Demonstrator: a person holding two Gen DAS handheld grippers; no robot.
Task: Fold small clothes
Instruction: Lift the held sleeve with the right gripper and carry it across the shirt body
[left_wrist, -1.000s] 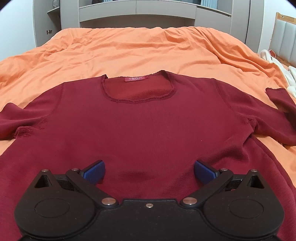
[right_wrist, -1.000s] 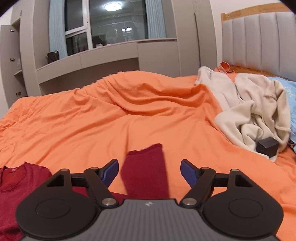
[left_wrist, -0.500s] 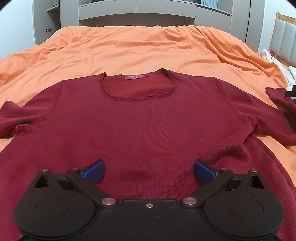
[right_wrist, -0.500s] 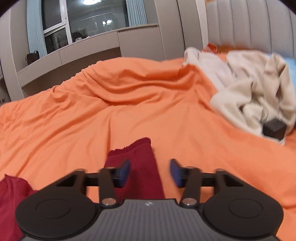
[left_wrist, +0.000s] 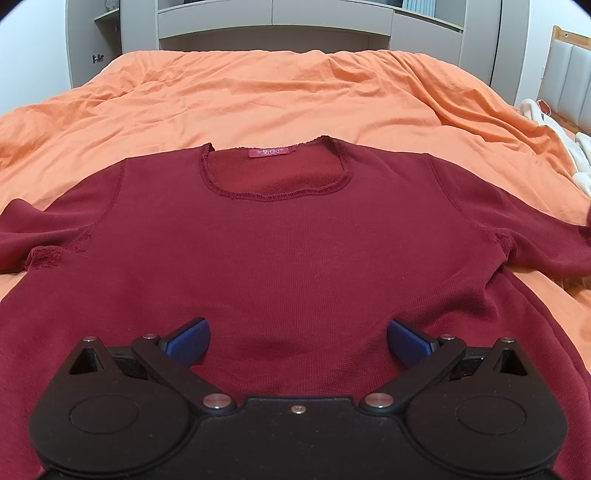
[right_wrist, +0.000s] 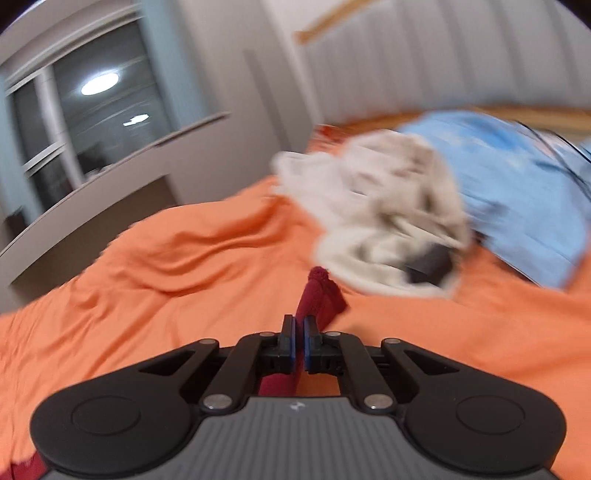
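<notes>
A dark red long-sleeved top (left_wrist: 288, 254) lies flat, front up, on the orange bedcover (left_wrist: 258, 92), neck away from me. My left gripper (left_wrist: 297, 338) hovers open over its lower middle, blue pads wide apart with nothing between them. In the blurred right wrist view my right gripper (right_wrist: 299, 332) is shut on the cuff end of the top's red sleeve (right_wrist: 319, 295), which is bunched and sticks out past the blue pads, lifted off the bedcover (right_wrist: 166, 266). The sleeve's far end runs out of the left wrist view at the right edge.
A heap of cream clothes (right_wrist: 380, 218) with a small black box (right_wrist: 430, 264) on it lies ahead of the right gripper, a light blue cloth (right_wrist: 517, 192) behind it. Grey cabinets (left_wrist: 273, 18) and a padded headboard (right_wrist: 443, 55) edge the bed.
The right gripper's jaws went from wide apart to shut on the sleeve cuff, then it rolled and lifted the sleeve. The cuff has left the left wrist view. The left gripper kept still.
</notes>
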